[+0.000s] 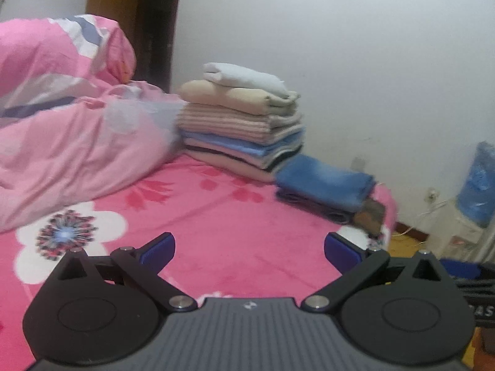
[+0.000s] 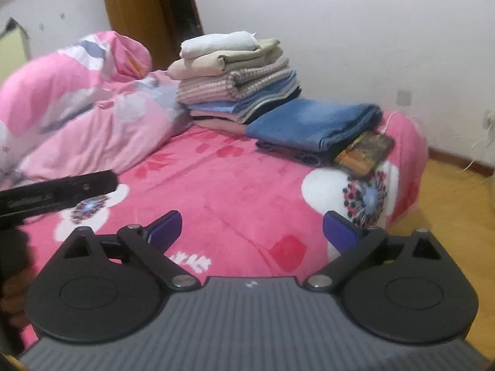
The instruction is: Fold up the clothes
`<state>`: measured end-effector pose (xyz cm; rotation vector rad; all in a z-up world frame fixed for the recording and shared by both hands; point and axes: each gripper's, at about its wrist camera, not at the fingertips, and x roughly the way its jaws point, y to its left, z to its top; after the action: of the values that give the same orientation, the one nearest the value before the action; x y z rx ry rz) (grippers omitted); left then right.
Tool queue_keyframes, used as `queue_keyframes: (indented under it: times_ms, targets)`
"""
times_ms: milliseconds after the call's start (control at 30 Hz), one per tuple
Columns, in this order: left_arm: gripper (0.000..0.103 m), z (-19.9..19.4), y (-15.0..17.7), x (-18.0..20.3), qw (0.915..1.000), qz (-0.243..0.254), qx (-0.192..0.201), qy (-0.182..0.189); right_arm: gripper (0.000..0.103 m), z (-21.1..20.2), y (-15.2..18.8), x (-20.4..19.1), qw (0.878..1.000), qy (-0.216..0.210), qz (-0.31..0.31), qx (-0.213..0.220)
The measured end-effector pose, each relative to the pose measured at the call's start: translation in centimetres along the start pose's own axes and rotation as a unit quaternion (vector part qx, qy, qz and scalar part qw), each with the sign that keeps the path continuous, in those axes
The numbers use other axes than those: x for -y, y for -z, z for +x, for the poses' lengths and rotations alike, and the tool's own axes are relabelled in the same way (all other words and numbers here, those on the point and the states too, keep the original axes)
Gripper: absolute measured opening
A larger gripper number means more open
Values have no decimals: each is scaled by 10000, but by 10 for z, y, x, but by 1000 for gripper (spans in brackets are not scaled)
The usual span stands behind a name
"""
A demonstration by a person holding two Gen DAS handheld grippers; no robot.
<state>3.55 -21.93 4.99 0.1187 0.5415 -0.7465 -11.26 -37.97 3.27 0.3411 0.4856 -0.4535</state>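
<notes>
A tall stack of folded clothes [image 1: 241,120] [image 2: 235,83] stands at the far side of the pink flowered bed [image 1: 216,222] [image 2: 222,185], against the wall. Beside it lies a folded blue denim garment [image 1: 324,182] [image 2: 312,123] on darker folded cloth. My left gripper [image 1: 249,252] hovers open over the bare pink blanket, nothing between its blue pads. My right gripper [image 2: 252,228] also stands open and empty above the blanket, well short of the denim.
A bunched pink quilt [image 1: 62,123] [image 2: 77,114] fills the bed's left. A book [image 2: 365,151] lies by the denim near the bed's corner. The other gripper's black body [image 2: 55,194] juts in from the left. Wooden floor [image 2: 448,216] and a blue water bottle [image 1: 476,185] lie to the right.
</notes>
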Motion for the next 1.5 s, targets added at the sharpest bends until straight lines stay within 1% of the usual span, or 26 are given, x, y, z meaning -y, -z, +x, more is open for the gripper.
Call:
queue_keyframes:
  times_ms: [67,200,300,500,600,733,867,967,1167,1300,1500]
  targets:
    - [103,0,1,0,9997,33,-91,-203,101,5,0,-15,9996,226,-128,59]
    - [103,4,7,3,9972,104,-241,-705,102,12,2,-33,9977,642,-190,81]
    - [103,5,12,4,9955,269,-201,-886,102,14,6,-39,9959,861,-262,51]
    - [103,4,19,3,9949,174,-150,-978,102,15,13,-47,9901,1330,-421,182]
    - [103,3,24,6,9938,293,-148,-1063,102,19,16,-46,9893,1414,-356,91]
    - [103,4,28,12,9938,385,-216,-1022,102,22,19,-43,9882,1497,-314,-13]
    - [103,5,33,16,9946,342,-258,-948,102,19,20,-40,9865,1617,-256,-36]
    - [103,8,35,17,9945,306,-355,-940,102,19,20,-38,9858,1660,-245,-72]
    - [103,9,37,18,9929,323,-367,-1084,102,18,23,-33,9851,1703,-181,-154]
    - [103,11,39,21,9919,420,-413,-1121,102,19,24,-32,9850,1706,-184,-197]
    - [103,13,40,26,9921,449,-476,-1072,102,18,26,-31,9841,1750,-250,-173]
